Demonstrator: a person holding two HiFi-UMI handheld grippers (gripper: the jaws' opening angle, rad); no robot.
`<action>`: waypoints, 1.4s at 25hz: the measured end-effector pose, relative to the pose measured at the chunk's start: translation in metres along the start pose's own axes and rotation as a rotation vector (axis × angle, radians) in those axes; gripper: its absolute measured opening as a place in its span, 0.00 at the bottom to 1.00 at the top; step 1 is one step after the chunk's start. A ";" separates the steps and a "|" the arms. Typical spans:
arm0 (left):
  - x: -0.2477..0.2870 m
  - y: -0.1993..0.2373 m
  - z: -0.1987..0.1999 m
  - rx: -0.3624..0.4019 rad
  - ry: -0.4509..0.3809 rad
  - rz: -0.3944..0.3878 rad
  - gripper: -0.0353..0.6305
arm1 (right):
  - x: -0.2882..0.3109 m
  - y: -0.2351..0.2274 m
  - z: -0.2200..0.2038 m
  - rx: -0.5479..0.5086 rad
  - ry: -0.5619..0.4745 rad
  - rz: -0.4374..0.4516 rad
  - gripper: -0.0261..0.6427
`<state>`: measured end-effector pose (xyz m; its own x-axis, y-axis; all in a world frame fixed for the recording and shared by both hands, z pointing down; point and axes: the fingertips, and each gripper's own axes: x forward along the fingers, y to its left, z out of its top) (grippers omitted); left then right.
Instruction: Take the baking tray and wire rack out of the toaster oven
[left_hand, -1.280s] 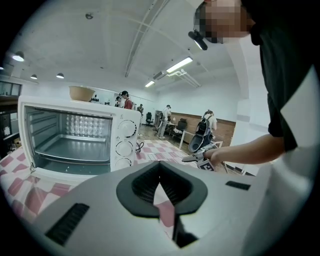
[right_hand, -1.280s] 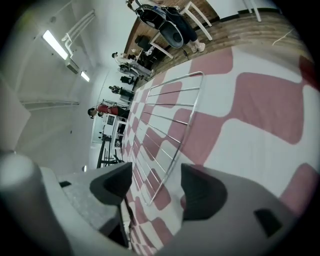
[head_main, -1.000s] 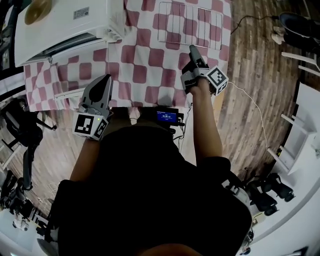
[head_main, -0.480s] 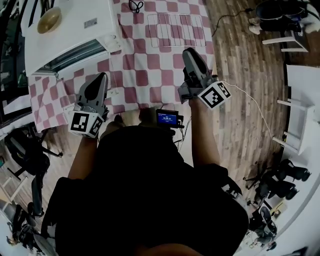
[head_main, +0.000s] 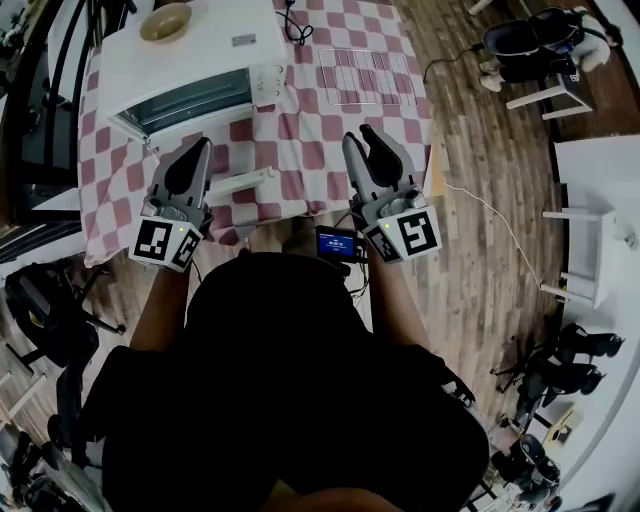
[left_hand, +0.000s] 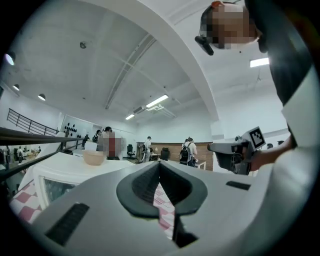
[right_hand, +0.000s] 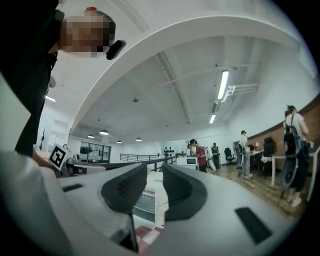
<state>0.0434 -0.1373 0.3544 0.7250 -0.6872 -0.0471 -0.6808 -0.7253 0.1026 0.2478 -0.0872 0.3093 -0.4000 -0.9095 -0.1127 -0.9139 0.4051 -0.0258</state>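
Note:
The white toaster oven (head_main: 190, 60) stands at the table's far left, its dark front toward me and a white handle bar (head_main: 240, 182) out in front of it. The wire rack (head_main: 365, 77) lies flat on the checked cloth to the oven's right. No baking tray shows. My left gripper (head_main: 197, 145) hovers level near the handle, its jaws together and empty (left_hand: 159, 164). My right gripper (head_main: 360, 135) hangs near the table's front edge, short of the rack. Its jaws (right_hand: 155, 167) have just been closing; a gap remains with nothing in it. The oven (right_hand: 145, 202) shows through that gap.
A tan bowl (head_main: 165, 20) sits on the oven's top, and a black cable (head_main: 290, 25) lies behind it. A small blue-screen device (head_main: 338, 243) hangs at my waist. Wooden floor, chairs and white furniture lie to the right. People stand far off in the hall.
Both grippers have risen and pulled back from the table toward my body. The right one rolled, its marker cube now facing up, and its jaws narrowed. The rack stayed on the cloth.

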 end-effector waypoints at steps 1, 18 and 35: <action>-0.013 0.003 0.004 0.007 -0.009 0.000 0.04 | 0.000 0.019 0.002 -0.034 0.001 0.003 0.19; -0.186 0.037 -0.035 -0.046 0.046 0.148 0.04 | -0.027 0.187 -0.052 -0.034 0.126 0.088 0.19; -0.193 0.034 -0.034 -0.056 0.072 0.112 0.04 | -0.026 0.195 -0.071 0.031 0.128 0.076 0.19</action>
<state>-0.1163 -0.0277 0.4010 0.6515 -0.7576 0.0393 -0.7526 -0.6390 0.1587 0.0747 0.0087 0.3777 -0.4751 -0.8799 0.0120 -0.8790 0.4739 -0.0531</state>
